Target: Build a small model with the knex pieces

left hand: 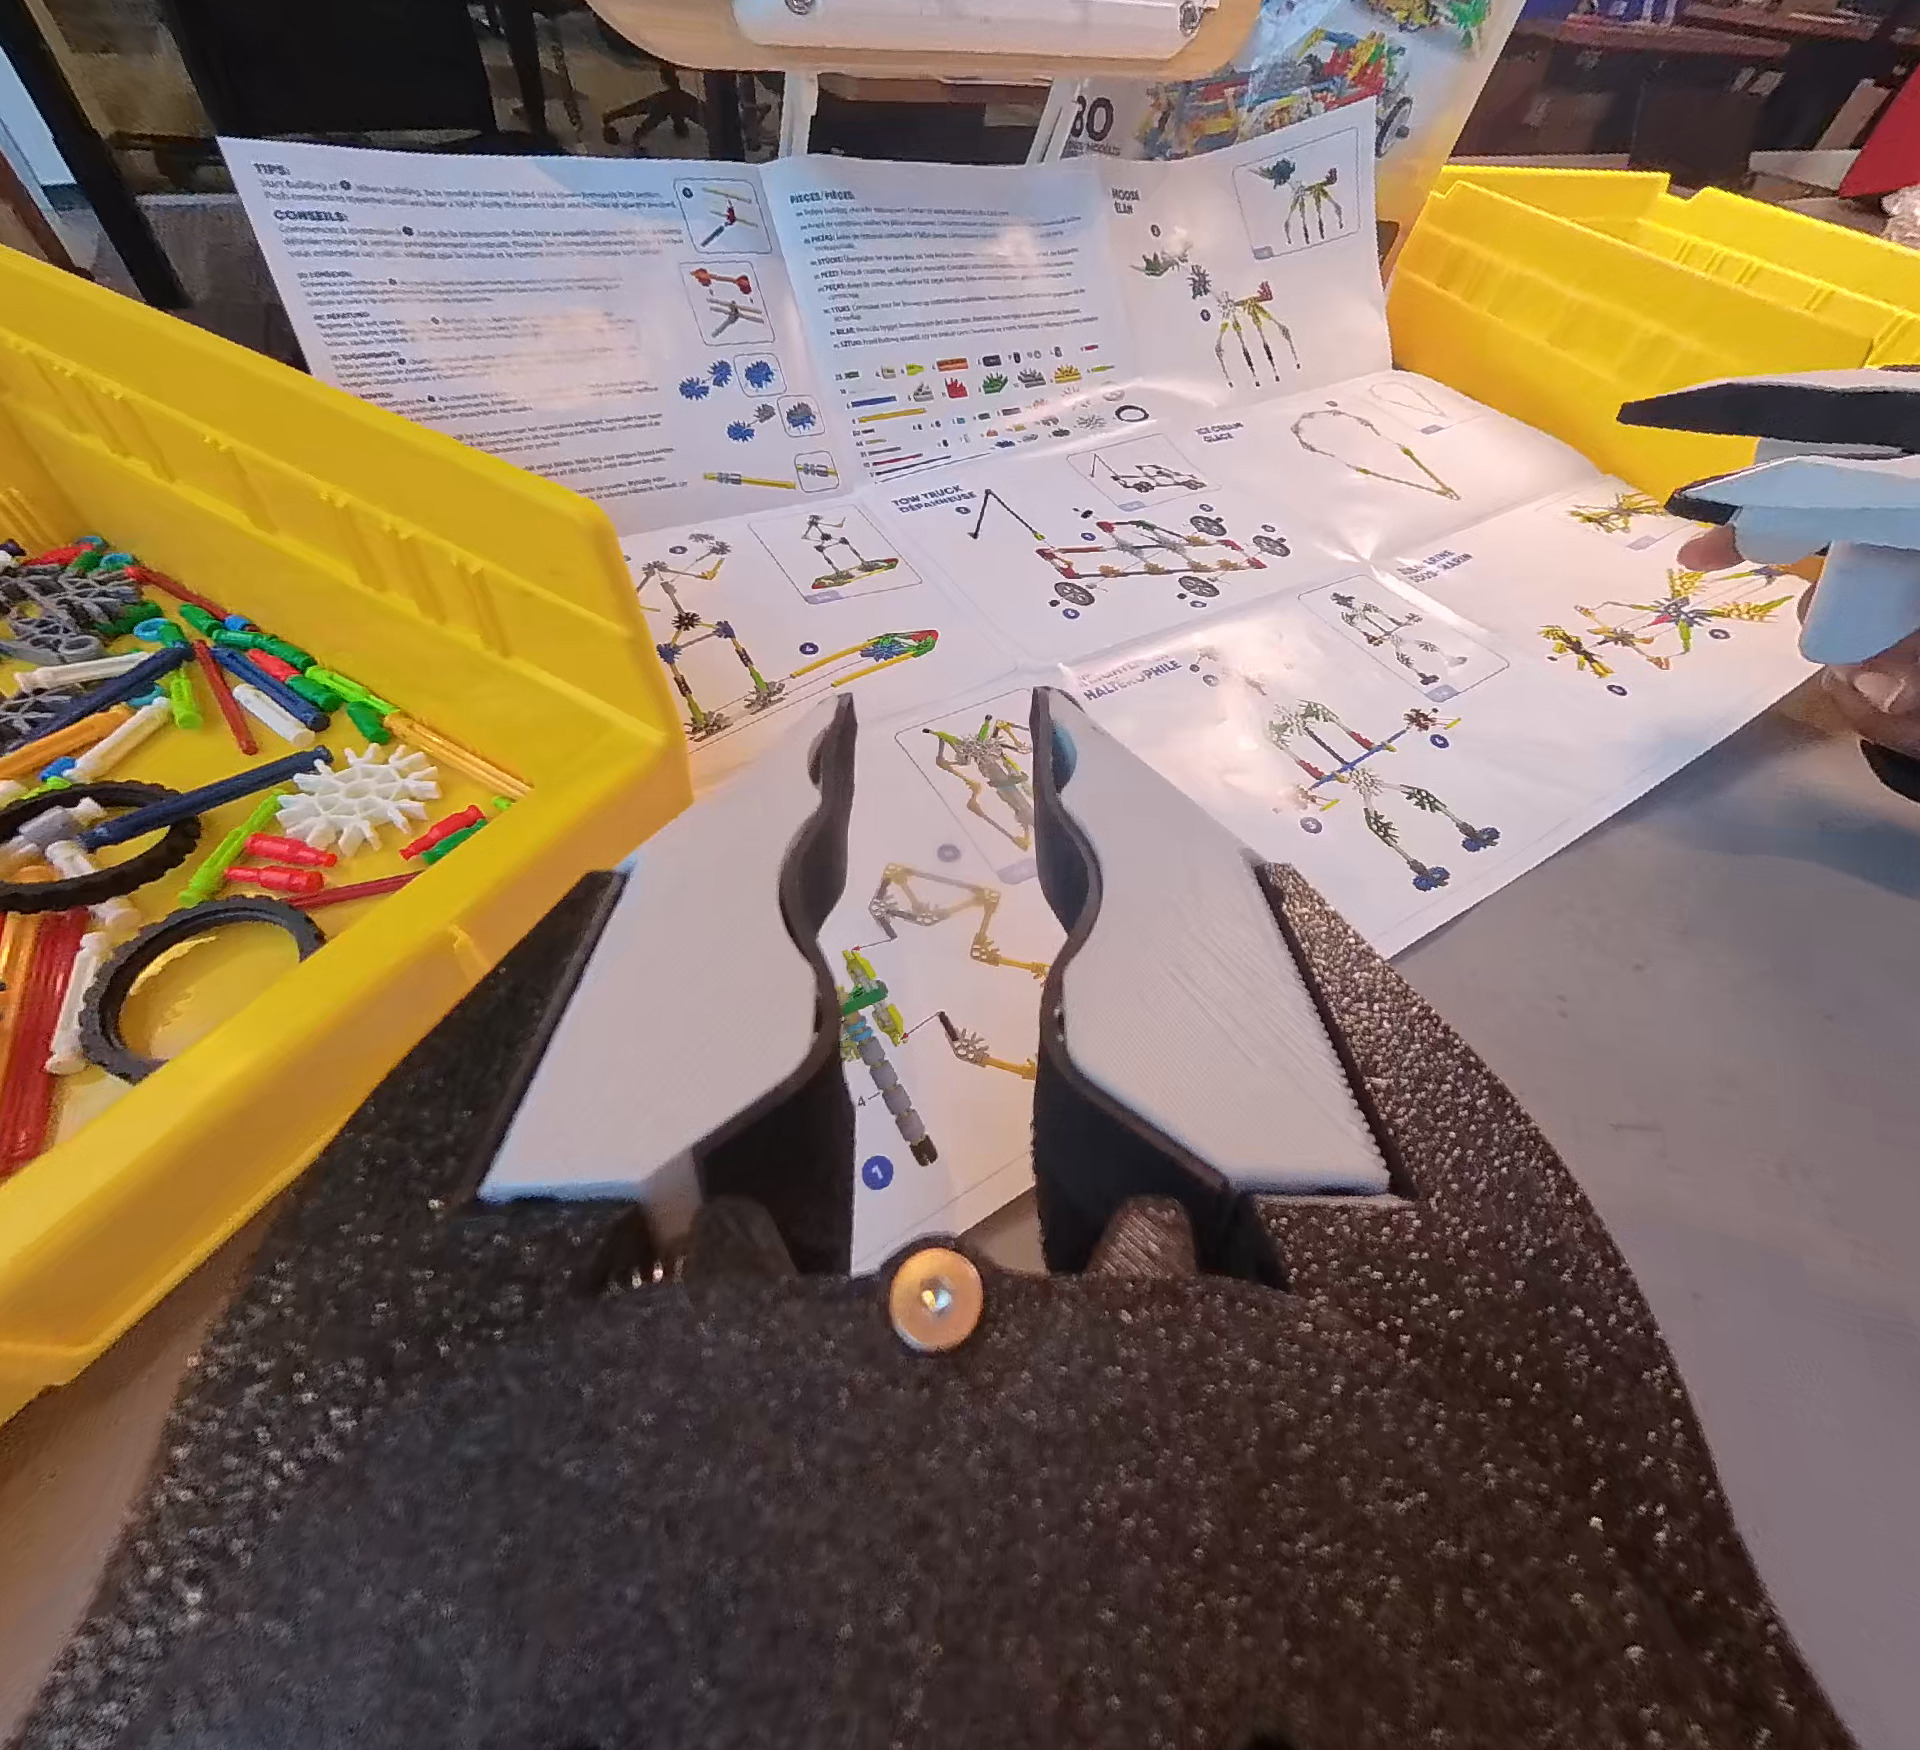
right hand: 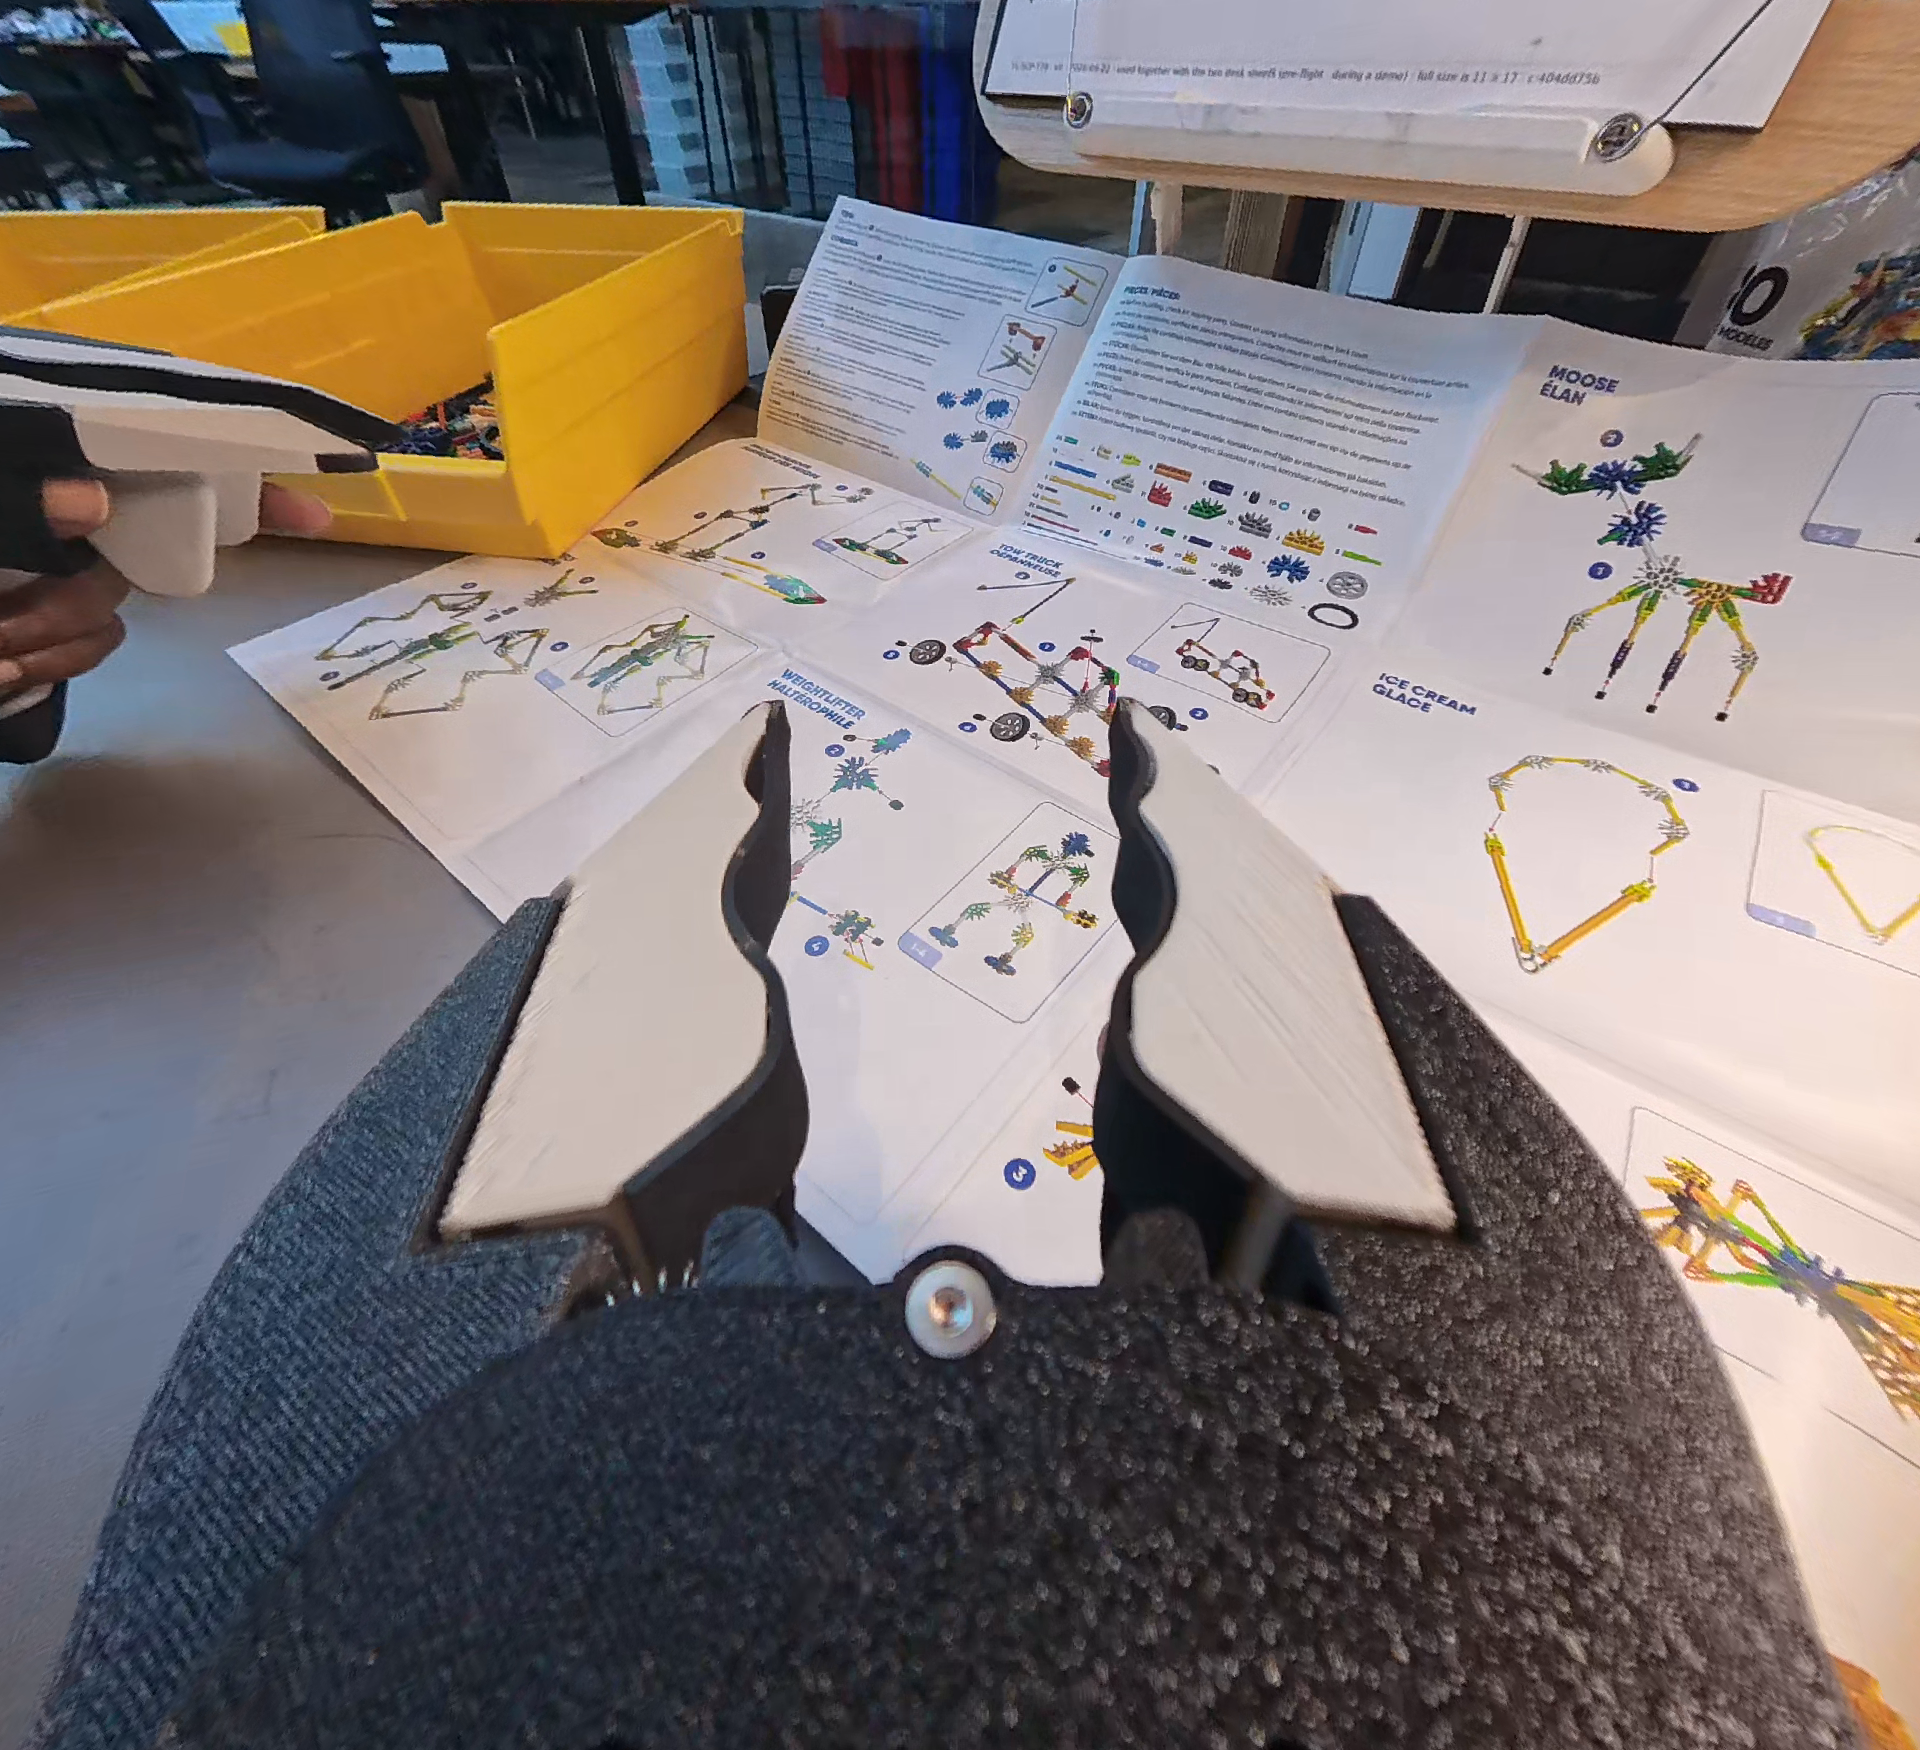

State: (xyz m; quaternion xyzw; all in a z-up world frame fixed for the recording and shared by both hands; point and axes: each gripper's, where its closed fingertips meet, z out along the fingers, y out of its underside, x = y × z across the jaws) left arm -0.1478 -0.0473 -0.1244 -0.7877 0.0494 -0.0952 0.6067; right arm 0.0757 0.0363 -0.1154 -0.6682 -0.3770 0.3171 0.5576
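Observation:
A large white instruction sheet [left hand: 1039,474] with coloured model drawings lies unfolded on the grey table; it also shows in the right wrist view [right hand: 1247,765]. My left gripper [left hand: 940,713] is open and empty, hovering over the sheet's near left part, beside a yellow bin [left hand: 343,557] of coloured rods, connectors, white gears and black tyres [left hand: 197,765]. My right gripper [right hand: 940,724] is open and empty above the sheet's middle. Each gripper shows in the other's view: the right one [left hand: 1683,464] at the far right, the left one [right hand: 358,443] at the left, with a gloved hand on it.
More yellow bins [left hand: 1621,318] stand at the sheet's right side. The parts bin also shows in the right wrist view [right hand: 582,370]. A wooden board with a clipped printed sheet [right hand: 1455,38] stands behind. Bare grey table [left hand: 1714,1129] lies at the near right. Chairs and desks are far behind.

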